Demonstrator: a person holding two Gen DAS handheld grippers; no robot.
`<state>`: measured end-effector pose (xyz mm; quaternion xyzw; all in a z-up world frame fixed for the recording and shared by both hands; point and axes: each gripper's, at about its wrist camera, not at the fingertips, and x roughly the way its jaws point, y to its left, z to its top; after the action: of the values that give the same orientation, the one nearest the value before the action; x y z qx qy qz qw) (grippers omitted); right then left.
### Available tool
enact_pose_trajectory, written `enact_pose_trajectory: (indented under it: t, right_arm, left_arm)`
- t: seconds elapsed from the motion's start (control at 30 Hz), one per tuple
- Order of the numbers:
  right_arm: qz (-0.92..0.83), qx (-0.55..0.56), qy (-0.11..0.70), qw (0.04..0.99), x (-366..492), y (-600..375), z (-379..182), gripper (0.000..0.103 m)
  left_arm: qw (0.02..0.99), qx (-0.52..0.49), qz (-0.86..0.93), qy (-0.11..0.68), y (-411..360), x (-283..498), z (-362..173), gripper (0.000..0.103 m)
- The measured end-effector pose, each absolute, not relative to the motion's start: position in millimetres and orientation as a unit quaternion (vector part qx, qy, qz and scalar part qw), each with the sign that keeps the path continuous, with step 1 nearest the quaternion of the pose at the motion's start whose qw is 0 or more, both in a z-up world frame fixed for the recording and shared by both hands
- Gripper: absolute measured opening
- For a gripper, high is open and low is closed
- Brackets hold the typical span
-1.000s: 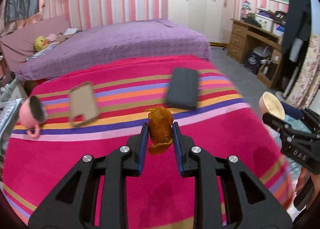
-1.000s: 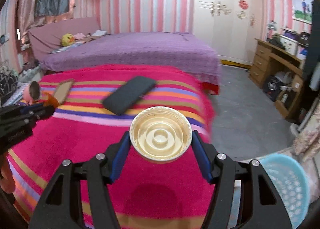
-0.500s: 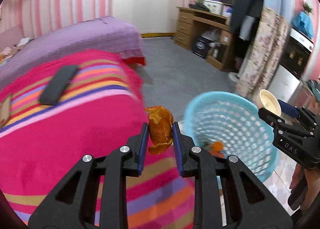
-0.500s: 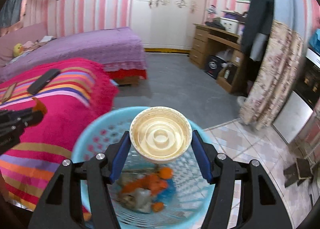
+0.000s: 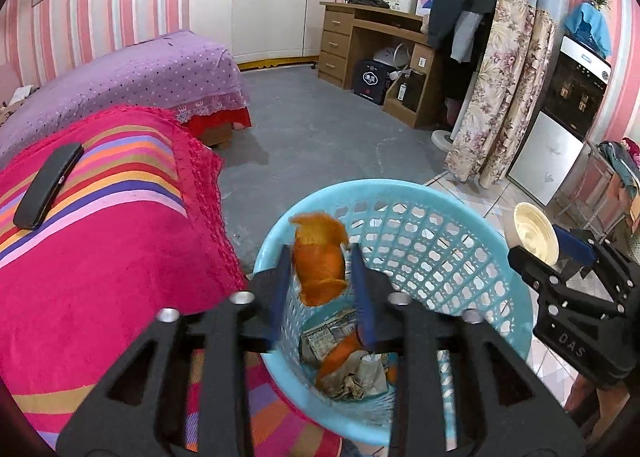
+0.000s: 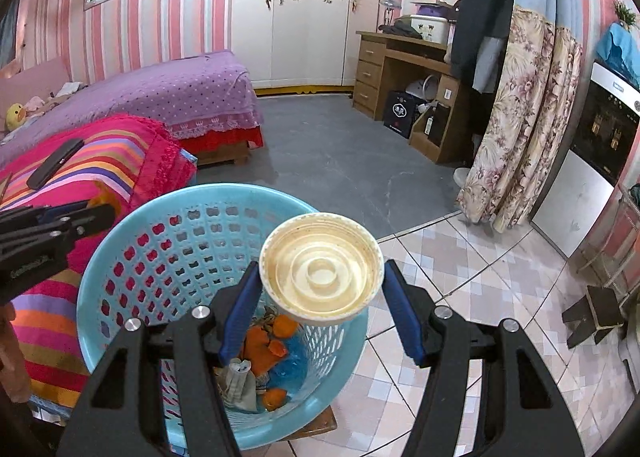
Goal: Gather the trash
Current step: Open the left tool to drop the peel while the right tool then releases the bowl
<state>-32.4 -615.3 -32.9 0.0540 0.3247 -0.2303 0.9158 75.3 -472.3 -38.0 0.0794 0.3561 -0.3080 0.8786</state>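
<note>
My left gripper (image 5: 319, 271) is shut on an orange peel (image 5: 319, 258) and holds it over the near rim of a light blue plastic basket (image 5: 460, 217). The basket holds orange peels and crumpled paper (image 5: 348, 373). My right gripper (image 6: 320, 289) is shut on a cream paper cup (image 6: 320, 268), seen bottom-first, above the basket (image 6: 132, 241). The right gripper also shows at the right of the left wrist view (image 5: 560, 257), and the left gripper at the left of the right wrist view (image 6: 52, 225).
A table with a pink striped cloth (image 5: 100, 249) stands left of the basket, with a black case (image 5: 48, 185) on it. Beyond are a purple bed (image 5: 132, 73), grey floor, a wooden desk (image 5: 380, 41), a floral curtain (image 6: 516, 125) and tiled floor (image 6: 460, 257).
Both grippers have swung from above the striped table over to the blue basket, each still holding its item. The basket now sits directly beneath them.
</note>
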Motion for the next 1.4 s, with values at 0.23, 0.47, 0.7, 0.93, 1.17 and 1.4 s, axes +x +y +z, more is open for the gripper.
enact_pose_trajectory:
  t: [0.23,0.47,0.7,0.93,1.17,1.4]
  right_arm:
    - [-0.228,0.054,0.324,0.917,-31,-614,-36,0.061]
    - [-0.234,0.066,0.318,0.916,-24,-612,-40,0.061]
    - [-0.242,0.061,0.329,0.911,-1,-599,-48,0.082]
    - [-0.25,0.1,0.331,0.904,-6,-595,-48,0.098]
    - [-0.248,0.097,0.32,0.909,-4,-575,-37,0.098]
    - [-0.232,0.082,0.296,0.923,-2,-533,-26,0.098]
  left_arm:
    - [0.892,0.089,-0.286,0.34,-456,78,-32,0.084]
    - [0.908,0.091,-0.258,0.317,-419,79,-21,0.093]
    - [0.918,0.069,-0.241,0.308,-380,84,-4,0.096]
    - [0.923,0.07,-0.228,0.301,-354,83,1,0.097]
    - [0.925,0.062,-0.221,0.304,-331,82,3,0.097]
    - [0.934,0.093,-0.209,0.273,-303,61,14,0.097]
